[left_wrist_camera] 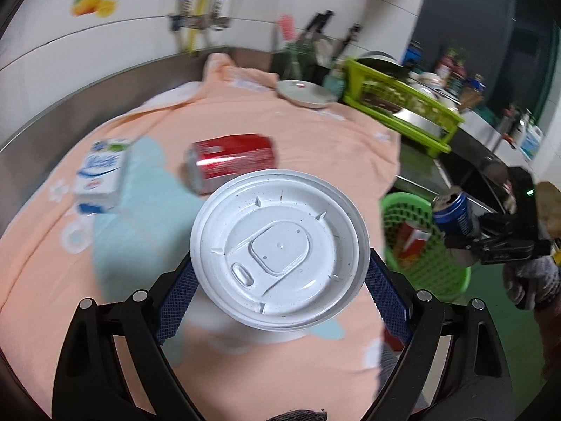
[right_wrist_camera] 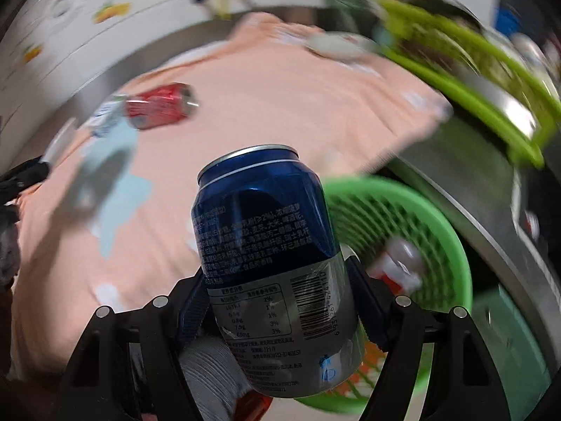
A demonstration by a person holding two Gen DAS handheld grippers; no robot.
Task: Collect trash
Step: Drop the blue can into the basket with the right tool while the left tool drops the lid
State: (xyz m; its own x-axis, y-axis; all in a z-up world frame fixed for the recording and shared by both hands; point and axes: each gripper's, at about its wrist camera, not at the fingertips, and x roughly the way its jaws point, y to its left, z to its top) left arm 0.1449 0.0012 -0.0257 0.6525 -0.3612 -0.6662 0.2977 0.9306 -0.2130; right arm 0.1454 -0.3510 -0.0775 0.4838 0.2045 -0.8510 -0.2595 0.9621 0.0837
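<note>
The left gripper [left_wrist_camera: 280, 280] is clamped on a white paper cup with a plastic lid [left_wrist_camera: 278, 249], its blue pads pressed against the cup's sides just under the lid rim, and the cup is held above the peach cloth [left_wrist_camera: 315, 133] that covers the counter. Only the left wrist view shows the right gripper [left_wrist_camera: 455, 235] from outside: it hangs at the right edge, gripped by a hand in a grey knit glove [left_wrist_camera: 529, 277], holding a blue can [left_wrist_camera: 452, 210] over the far side of the green basket [left_wrist_camera: 431, 270]. The right wrist view gives the close look instead: the blue can [right_wrist_camera: 273, 266] sits tilted between the pads, dented, its label of small print and a barcode facing the camera, and it blocks much of the cloth behind it. Beside it the green basket [right_wrist_camera: 403, 224] stands off the cloth's edge with a red and white piece of trash [right_wrist_camera: 396, 266] already lying inside. On the cloth a red can [left_wrist_camera: 231, 161] lies on its side, and near it, to the left, stands a small white and blue milk carton [left_wrist_camera: 101, 175]. Further back a white dish [left_wrist_camera: 305, 93] rests near a lime green dish rack [left_wrist_camera: 399, 105] that holds metal bowls.
</note>
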